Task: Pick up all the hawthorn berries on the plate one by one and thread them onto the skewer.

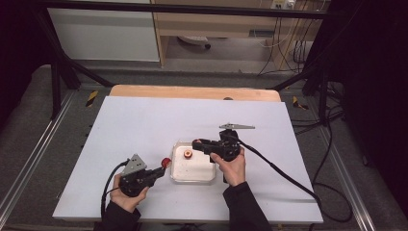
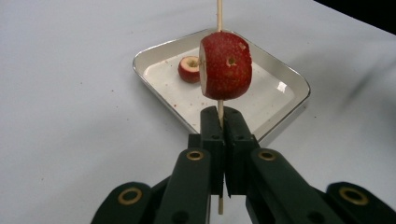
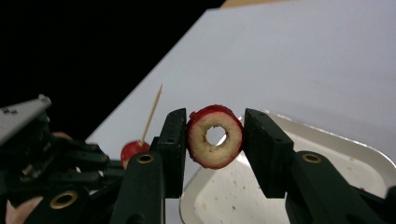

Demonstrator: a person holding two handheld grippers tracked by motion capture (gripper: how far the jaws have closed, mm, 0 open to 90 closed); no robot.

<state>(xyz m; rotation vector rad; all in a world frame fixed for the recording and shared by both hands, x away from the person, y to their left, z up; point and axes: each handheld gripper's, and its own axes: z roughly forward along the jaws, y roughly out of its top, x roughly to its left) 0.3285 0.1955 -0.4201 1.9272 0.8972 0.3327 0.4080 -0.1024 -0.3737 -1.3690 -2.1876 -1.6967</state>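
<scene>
Left gripper (image 2: 223,122) pinches upright skewer (image 2: 218,14); right gripper (image 3: 212,140) levels above tray (image 3: 327,140).

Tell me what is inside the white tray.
The white tray holds one cored red fruit piece near its far corner, plus red specks. The skewered fruit held by the left gripper covers part of the tray floor in the left gripper view.

High view overhead, claw views close, sharing tray (image 1: 179,176)
</scene>
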